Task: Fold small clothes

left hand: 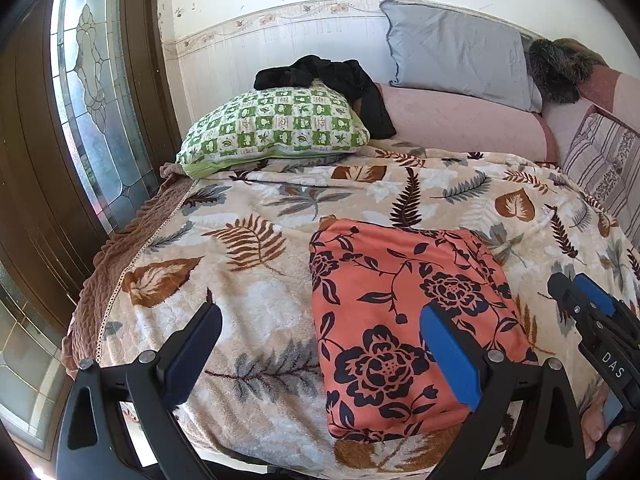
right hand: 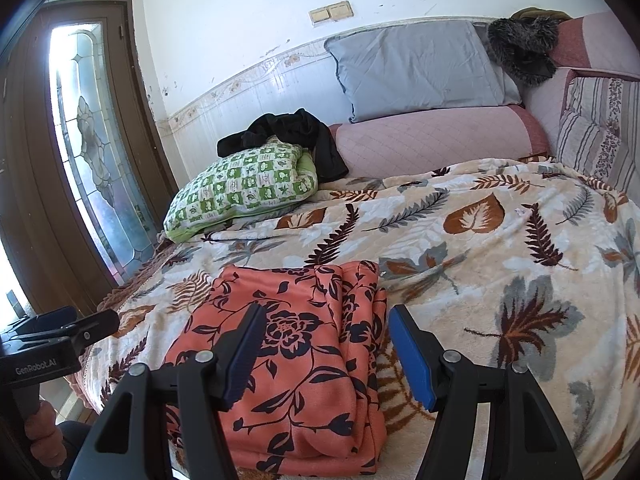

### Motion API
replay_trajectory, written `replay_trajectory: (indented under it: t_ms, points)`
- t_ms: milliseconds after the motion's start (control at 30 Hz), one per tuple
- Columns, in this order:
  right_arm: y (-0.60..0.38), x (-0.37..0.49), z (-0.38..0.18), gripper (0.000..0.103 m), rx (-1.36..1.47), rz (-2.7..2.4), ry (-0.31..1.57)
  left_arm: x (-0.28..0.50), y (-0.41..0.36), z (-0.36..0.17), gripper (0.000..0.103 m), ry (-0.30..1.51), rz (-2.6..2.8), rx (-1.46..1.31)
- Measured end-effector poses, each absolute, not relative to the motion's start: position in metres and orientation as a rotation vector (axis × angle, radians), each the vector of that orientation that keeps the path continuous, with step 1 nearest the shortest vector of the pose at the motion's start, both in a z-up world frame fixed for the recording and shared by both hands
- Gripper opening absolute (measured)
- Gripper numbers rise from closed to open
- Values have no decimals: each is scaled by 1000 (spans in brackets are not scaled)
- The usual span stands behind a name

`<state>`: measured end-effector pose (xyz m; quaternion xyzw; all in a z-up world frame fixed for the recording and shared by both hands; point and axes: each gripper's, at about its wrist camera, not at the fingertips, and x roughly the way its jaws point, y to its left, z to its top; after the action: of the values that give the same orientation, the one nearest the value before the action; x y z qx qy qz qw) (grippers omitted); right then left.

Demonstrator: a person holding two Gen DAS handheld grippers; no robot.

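An orange garment with a dark flower print point(left hand: 400, 320) point(right hand: 296, 360) lies folded into a thick rectangle near the front edge of the leaf-patterned blanket point(left hand: 248, 280) point(right hand: 500, 248). My left gripper point(left hand: 320, 316) hovers open and wide over the garment's left edge; its right finger point(left hand: 448, 344) is above the cloth and its left finger above bare blanket. My right gripper point(right hand: 326, 316) is open above the garment's right folded edge, and its pads are not pressing on the cloth. Each gripper shows in the other's view: the right gripper point(left hand: 572, 284) and the left gripper point(right hand: 94, 318).
A green checked pillow point(left hand: 276, 128) with a black garment point(left hand: 332, 76) draped on it lies at the back left. Behind are a pink bolster point(left hand: 460, 120), a grey pillow point(left hand: 456, 52) and a striped cushion point(right hand: 600, 128). A brown door with patterned glass point(left hand: 84, 92) stands left of the bed edge.
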<state>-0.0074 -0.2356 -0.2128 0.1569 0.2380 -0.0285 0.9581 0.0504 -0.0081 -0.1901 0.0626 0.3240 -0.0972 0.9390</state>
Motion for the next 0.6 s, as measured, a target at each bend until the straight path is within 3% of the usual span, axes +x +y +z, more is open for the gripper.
replay_trajectory:
  t_ms: [600]
  points:
    - [-234, -3, -216, 68, 315, -47, 496, 55, -12, -197, 99, 662, -218, 133]
